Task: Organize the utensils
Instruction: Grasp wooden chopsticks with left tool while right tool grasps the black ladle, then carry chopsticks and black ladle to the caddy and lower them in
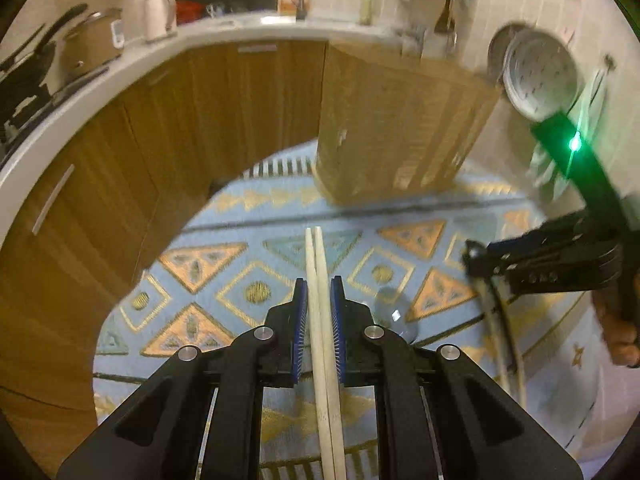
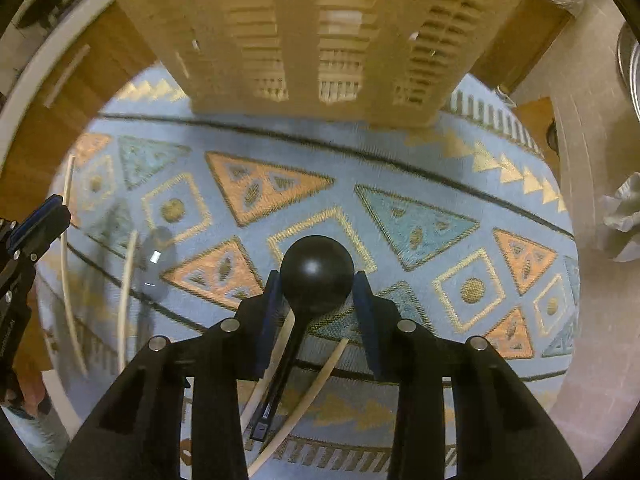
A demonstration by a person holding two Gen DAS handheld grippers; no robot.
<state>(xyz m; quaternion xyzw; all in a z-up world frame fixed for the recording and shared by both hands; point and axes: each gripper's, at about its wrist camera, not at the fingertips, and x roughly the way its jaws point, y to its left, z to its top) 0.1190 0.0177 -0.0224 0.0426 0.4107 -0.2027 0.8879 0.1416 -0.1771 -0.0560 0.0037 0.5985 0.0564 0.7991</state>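
Note:
My left gripper (image 1: 319,280) is shut on a pair of pale wooden chopsticks (image 1: 320,280), which stick out forward above the patterned mat. My right gripper (image 2: 316,276) is shut on a black ladle (image 2: 316,268), its round bowl between the blue pads and its handle running back under the gripper. Two more pale chopsticks (image 2: 280,364) lie on the mat beneath it. The wooden slatted utensil holder (image 1: 400,128) stands at the far edge of the mat, straight ahead in the right wrist view (image 2: 312,40). The right gripper shows at the right of the left wrist view (image 1: 476,260).
The blue, orange and gold patterned mat (image 2: 420,216) covers the surface. A clear glass object (image 2: 158,264) lies on it at the left, near loose chopsticks (image 2: 126,284). Wooden cabinets (image 1: 132,128) and a white counter with a pot (image 1: 94,40) and kettle curve behind. A metal strainer (image 1: 540,76) hangs at right.

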